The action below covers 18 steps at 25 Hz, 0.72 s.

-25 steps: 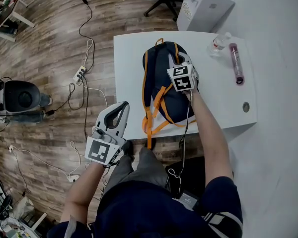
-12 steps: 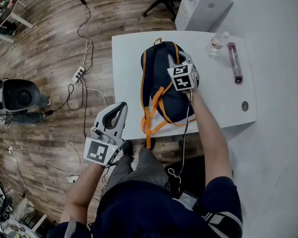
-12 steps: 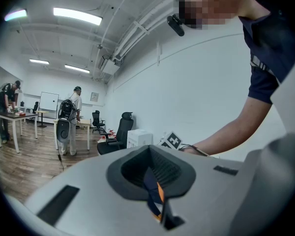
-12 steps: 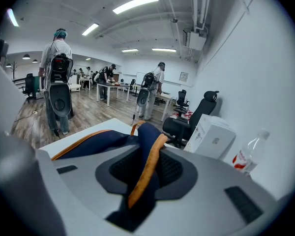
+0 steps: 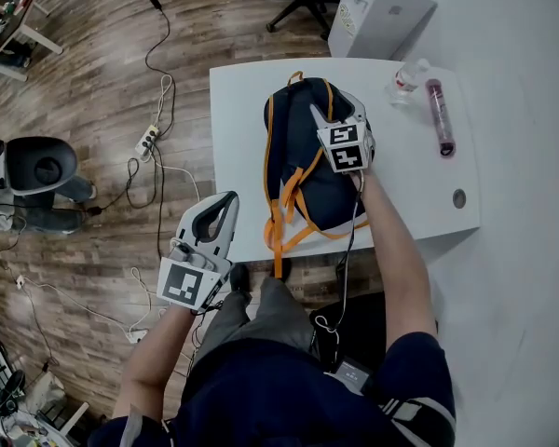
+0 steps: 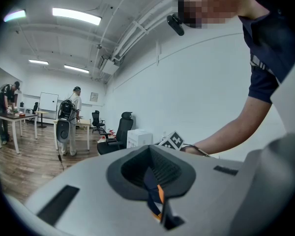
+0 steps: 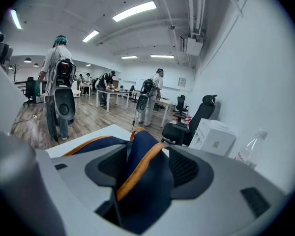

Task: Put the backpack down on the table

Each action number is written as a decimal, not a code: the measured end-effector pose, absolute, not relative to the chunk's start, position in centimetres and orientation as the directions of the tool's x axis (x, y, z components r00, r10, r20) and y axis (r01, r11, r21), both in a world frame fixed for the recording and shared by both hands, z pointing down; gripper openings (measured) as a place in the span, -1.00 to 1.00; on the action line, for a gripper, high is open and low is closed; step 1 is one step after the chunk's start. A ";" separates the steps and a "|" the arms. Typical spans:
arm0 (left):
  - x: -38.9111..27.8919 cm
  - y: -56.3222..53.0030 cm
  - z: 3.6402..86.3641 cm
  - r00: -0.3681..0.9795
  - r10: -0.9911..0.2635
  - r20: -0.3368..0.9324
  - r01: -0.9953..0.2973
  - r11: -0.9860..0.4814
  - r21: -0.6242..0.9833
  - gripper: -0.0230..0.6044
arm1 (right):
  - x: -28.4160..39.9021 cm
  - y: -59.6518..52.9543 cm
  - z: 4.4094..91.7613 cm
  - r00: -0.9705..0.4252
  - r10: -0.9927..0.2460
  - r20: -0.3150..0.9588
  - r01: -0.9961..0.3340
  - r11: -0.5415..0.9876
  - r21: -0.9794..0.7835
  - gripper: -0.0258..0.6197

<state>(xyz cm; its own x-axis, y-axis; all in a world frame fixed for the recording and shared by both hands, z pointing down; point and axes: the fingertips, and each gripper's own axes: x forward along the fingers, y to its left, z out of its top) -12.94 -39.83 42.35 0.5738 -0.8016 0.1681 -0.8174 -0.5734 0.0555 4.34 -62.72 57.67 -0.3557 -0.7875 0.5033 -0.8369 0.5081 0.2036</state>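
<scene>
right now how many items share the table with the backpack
3: clear bottle at the far right corner, pink tube lying beside it, dark disc nearer the right edge; backpack may hide more.

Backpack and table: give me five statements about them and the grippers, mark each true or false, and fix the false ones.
1. The backpack lies on the white table. True.
2. Its orange straps hang over the table's near edge. True.
3. The left gripper hangs over the table. False: it is beside the table, over the wooden floor.
4. The bottle stands on the floor. False: it stands on the table, to the right of the backpack.
5. The right gripper is shut, with nothing between its jaws. False: the jaws have just been opening and stand apart, with backpack fabric between them.
</scene>
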 end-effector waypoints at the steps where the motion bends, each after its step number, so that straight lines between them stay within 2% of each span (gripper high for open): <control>1: -12.9 -39.8 42.4 0.574 -0.801 0.168 -0.817 -0.574 0.055 -0.91 | 4.4 -62.7 57.5 -0.359 -0.794 0.490 -0.840 0.504 0.202 -0.03; 5: -12.7 -40.0 42.6 0.578 -0.798 0.170 -0.814 -0.579 0.052 -0.91 | 4.7 -62.6 56.2 -0.363 -0.830 0.423 -0.851 0.480 0.211 0.15; 10: -12.5 -40.0 42.6 0.584 -0.794 0.171 -0.810 -0.584 0.050 -0.91 | 5.0 -62.1 55.2 -0.370 -0.847 0.381 -0.862 0.466 0.199 0.19; 16: -12.3 -40.0 42.4 0.589 -0.790 0.167 -0.806 -0.590 0.051 -0.91 | 5.1 -60.6 53.3 -0.375 -0.861 0.342 -0.867 0.457 0.200 0.09; 18: -12.2 -39.9 42.4 0.592 -0.789 0.165 -0.804 -0.593 0.052 -0.91 | 5.0 -59.9 52.1 -0.383 -0.867 0.319 -0.868 0.456 0.196 0.00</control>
<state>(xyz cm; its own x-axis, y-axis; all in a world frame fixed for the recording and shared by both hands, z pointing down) -12.15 -39.95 42.41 0.5922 -0.7887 0.1653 -0.8038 -0.5927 0.0519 5.04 -59.87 52.12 -0.3828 -0.8669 0.3193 -0.8684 0.4556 0.1959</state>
